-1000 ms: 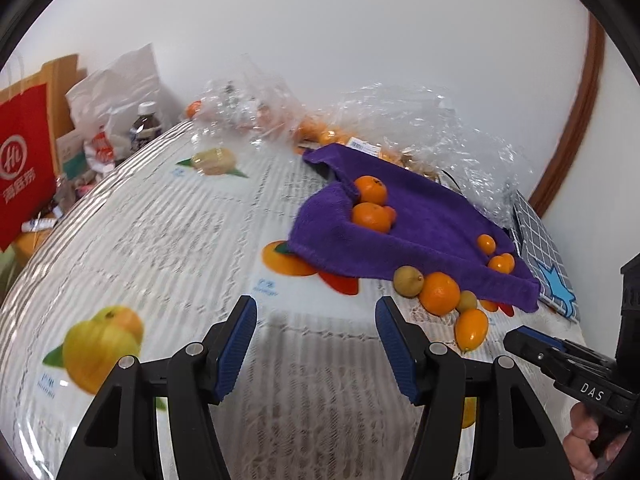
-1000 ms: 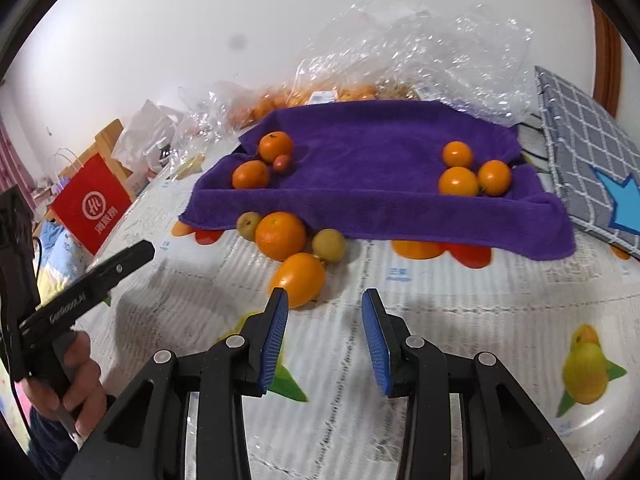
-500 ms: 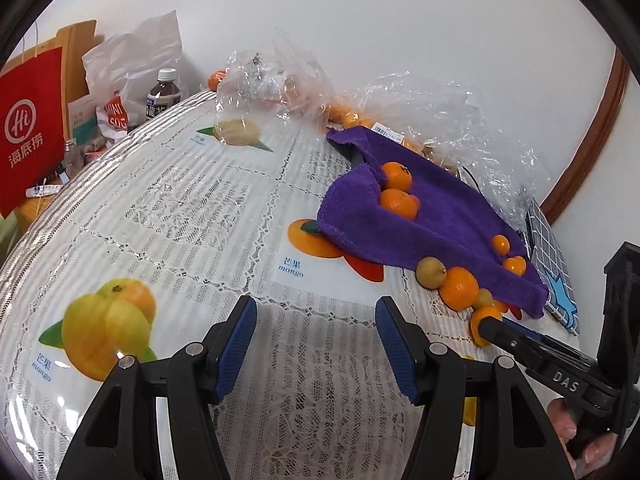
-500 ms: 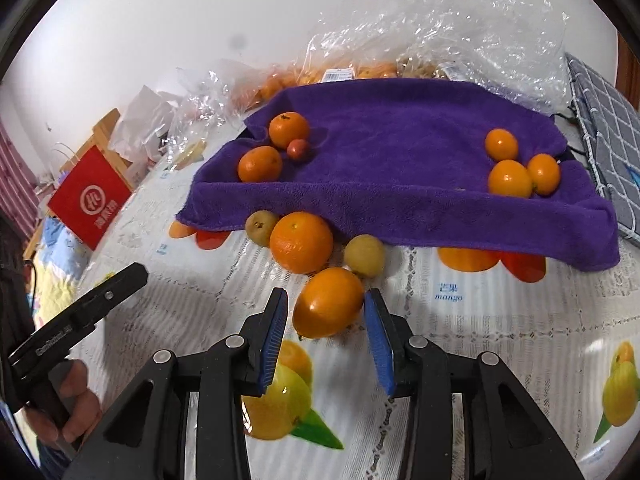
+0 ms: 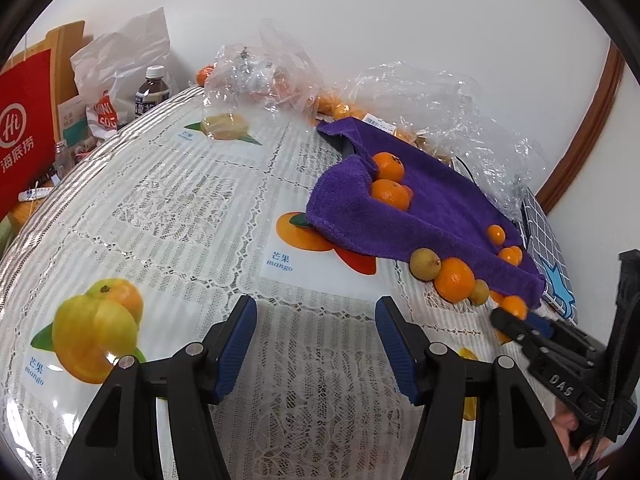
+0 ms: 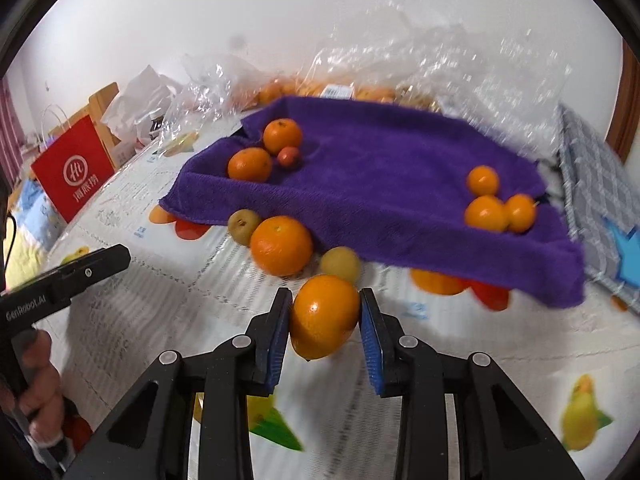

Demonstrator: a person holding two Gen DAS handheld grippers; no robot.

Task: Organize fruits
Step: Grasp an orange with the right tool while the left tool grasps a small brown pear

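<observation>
Your right gripper [image 6: 324, 316] has an oval orange fruit [image 6: 323, 316] between its blue pads, and its jaws are closing on it; the left pad looks to be touching the skin, while on the right a thin gap may remain, though the blur there makes it hard to say. That fruit sits on the lace tablecloth [image 6: 140, 312] just in front of the near hem of the purple towel [image 6: 380, 184]. At about 11 o'clock from it lies a larger round orange [image 6: 281, 245], with a small yellowish fruit [image 6: 340, 265] at 12 o'clock and a second one [image 6: 244, 221] farther off at 10 o'clock, tucked against the towel's edge. On the towel, two oranges and a small red fruit [image 6: 289, 156] cluster at its left end, and three small oranges [image 6: 498, 204] sit together at its right end. Your left gripper [image 5: 316, 344] is held half open over bare tablecloth with nothing between its pads, well apart from the fruit. Clear plastic bags [image 5: 432, 104] holding more oranges lie behind the towel, and a red paper bag [image 5: 24, 132] stands at the table's far left.
</observation>
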